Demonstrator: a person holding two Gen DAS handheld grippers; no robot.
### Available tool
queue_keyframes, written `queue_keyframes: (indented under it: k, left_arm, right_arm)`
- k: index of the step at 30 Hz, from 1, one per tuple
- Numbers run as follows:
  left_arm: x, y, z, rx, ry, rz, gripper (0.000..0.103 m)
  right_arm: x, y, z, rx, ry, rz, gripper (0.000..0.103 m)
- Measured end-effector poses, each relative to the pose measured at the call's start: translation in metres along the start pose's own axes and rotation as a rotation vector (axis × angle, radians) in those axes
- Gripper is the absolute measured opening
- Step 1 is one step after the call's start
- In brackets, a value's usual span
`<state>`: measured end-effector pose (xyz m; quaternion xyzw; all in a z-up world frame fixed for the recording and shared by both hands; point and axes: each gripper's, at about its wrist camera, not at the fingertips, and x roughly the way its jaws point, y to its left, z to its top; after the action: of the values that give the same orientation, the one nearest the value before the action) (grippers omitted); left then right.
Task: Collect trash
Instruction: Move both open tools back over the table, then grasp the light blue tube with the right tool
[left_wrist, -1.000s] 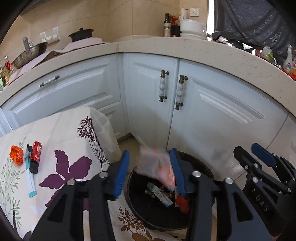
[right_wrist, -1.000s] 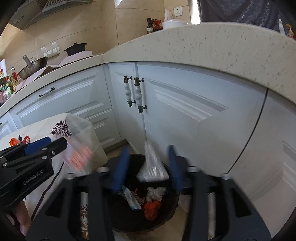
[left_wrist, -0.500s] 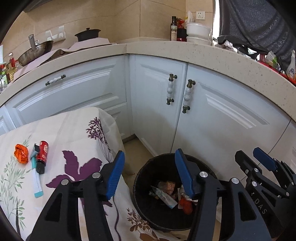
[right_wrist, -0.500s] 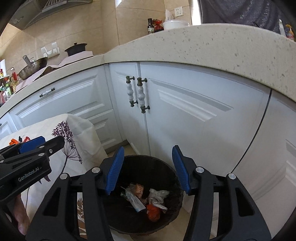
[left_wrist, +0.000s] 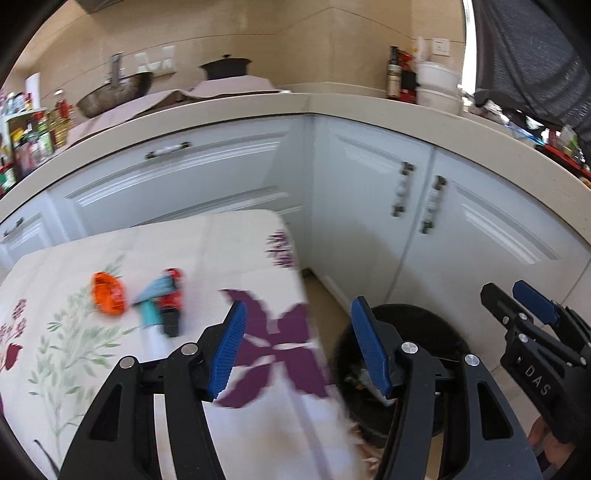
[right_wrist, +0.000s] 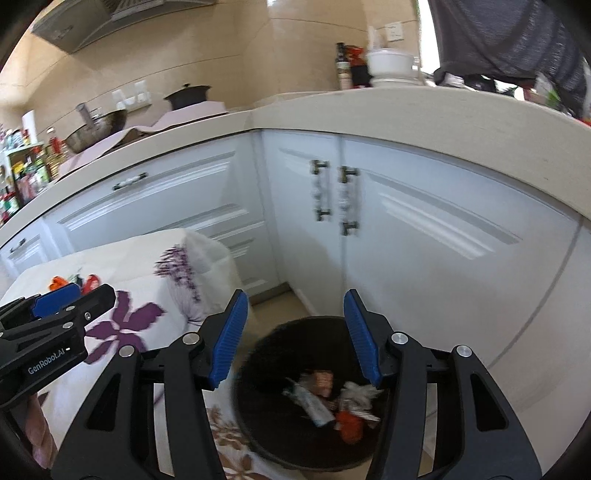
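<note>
A black round trash bin stands on the floor by the white cabinets, holding several wrappers and a tube; it also shows in the left wrist view. On the floral tablecloth lie an orange crumpled wrapper, a red-and-black item and a teal-and-white tube. My left gripper is open and empty, over the table's right edge. My right gripper is open and empty, above the bin. The right gripper also shows in the left wrist view, and the left gripper in the right wrist view.
White corner cabinets under a beige countertop stand close behind the bin. On the counter are a wok, a black pot, bottles and white bowls. A shelf of bottles is at far left.
Both grippers let go of wrappers, which fell into the bin. The left gripper has since swung left toward the table; the right has risen slightly over the bin.
</note>
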<state>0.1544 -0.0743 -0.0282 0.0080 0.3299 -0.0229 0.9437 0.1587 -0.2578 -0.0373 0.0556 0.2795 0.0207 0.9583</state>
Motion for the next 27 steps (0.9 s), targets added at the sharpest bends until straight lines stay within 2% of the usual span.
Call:
queue_keyframes:
  k: [10, 18, 27]
  left_arm:
    - [-0.019, 0.092, -0.012, -0.077, 0.001, 0.154, 0.058]
    - [-0.027, 0.155, -0.025, -0.151, 0.019, 0.246, 0.059]
    - [-0.030, 0.201, -0.033, -0.202, 0.022, 0.308, 0.059]
  right_arm:
    - [0.007, 0.086, 0.009, -0.088, 0.015, 0.133, 0.053]
    - [0.015, 0.160, 0.009, -0.198, 0.039, 0.227, 0.053]
    - [0.033, 0.199, 0.017, -0.238, 0.070, 0.256, 0.053]
